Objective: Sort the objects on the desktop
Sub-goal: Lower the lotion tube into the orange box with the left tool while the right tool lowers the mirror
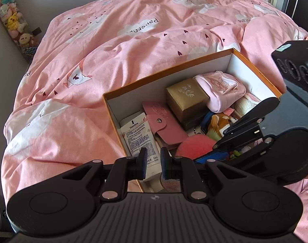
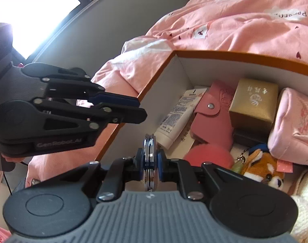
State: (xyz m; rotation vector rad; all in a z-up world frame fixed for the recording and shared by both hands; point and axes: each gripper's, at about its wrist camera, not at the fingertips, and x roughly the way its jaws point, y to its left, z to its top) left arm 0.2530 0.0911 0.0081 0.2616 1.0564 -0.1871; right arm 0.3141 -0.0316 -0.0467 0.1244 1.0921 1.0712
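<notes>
Carrying thin round metal-edged disc (image 2: 149, 158) clamped in right gripper (image 2: 149, 160) over box (image 1: 168, 75) near corner, on bed (image 1: 93, 40). Left gripper (image 1: 154, 162) slightly apart, empty. Next, probably: lower, release beside tube (image 2: 178, 113).

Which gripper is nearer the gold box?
The right. The right gripper reaches into the shoebox just in front of the gold box, shut on a metal disc-like item. The left gripper hovers at the box's near end over the Vaseline tube.

Box (image 1: 253, 66) packed nearly full; only a bare strip along its far wall, behind gold case (image 1: 186, 99) and pouch (image 1: 220, 89).
</notes>
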